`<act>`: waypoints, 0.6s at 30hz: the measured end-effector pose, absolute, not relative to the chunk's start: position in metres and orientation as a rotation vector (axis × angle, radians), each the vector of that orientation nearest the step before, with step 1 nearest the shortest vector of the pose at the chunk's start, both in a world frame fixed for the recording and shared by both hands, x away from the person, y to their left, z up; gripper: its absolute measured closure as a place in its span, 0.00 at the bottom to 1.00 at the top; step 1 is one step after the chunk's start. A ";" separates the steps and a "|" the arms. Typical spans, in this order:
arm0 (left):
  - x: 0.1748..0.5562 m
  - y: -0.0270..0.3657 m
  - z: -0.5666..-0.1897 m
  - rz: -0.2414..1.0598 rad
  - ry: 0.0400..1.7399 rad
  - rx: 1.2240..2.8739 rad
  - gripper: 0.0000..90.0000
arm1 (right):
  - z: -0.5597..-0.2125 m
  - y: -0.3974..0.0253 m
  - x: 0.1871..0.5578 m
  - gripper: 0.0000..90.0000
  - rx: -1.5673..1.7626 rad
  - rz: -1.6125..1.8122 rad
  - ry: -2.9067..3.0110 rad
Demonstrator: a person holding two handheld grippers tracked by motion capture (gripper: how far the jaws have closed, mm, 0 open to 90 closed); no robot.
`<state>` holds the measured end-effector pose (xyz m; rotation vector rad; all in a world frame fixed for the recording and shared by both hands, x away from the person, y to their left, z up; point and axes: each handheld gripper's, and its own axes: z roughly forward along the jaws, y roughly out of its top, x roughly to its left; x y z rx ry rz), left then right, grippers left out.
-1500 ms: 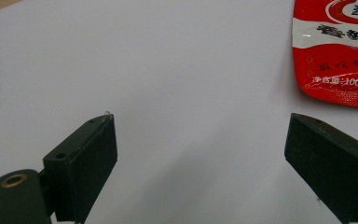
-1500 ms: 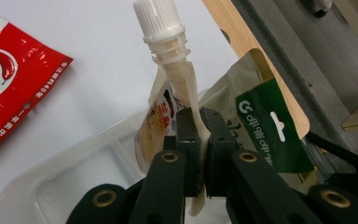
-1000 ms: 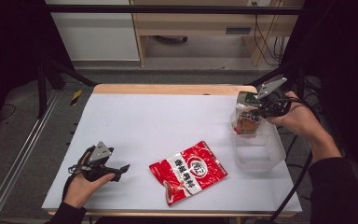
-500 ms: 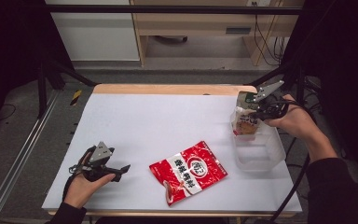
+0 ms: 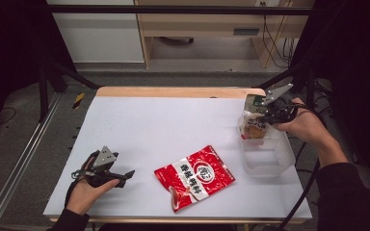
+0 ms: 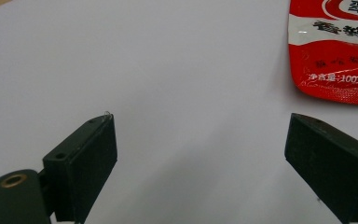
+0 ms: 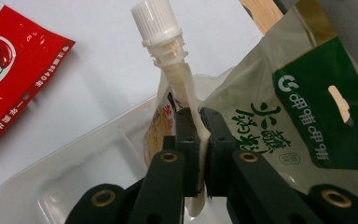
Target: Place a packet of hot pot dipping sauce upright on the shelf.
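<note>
- Spouted pouch (image 7: 177,88) pinched in right gripper (image 7: 199,135), over clear tub (image 5: 270,156) at far right table (image 5: 173,120) edge.
- Green packet (image 7: 307,121) pressed against it.
- Red packet (image 5: 194,176) near centre.
- Left gripper (image 6: 200,154) spread wide, empty, near left.

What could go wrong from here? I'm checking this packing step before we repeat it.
The right gripper pinches only the thin seam below the spouted pouch's cap, so the pouch could slip or swing as it goes into the clear plastic bin. The green-labelled packet leans right beside the jaws and may get snagged or knocked over. The left gripper rests open, apart from the red seasoning packet, so nothing steadies the bin.
</note>
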<state>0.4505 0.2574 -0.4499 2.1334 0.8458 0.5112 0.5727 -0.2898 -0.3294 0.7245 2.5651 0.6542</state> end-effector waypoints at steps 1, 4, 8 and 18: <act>0.450 0.257 -0.450 0.510 0.845 2.134 0.10 | -0.330 -0.290 0.573 0.96 0.728 0.654 2.565; 0.450 0.257 -0.450 0.510 0.844 2.136 0.10 | -0.332 -0.290 0.573 0.96 0.730 0.647 2.572; 0.451 0.257 -0.450 0.508 0.844 2.138 0.10 | -0.338 -0.292 0.573 0.96 0.756 0.641 2.581; 0.451 0.255 -0.451 0.505 0.839 2.145 0.10 | -0.335 -0.300 0.567 0.67 0.840 0.696 2.529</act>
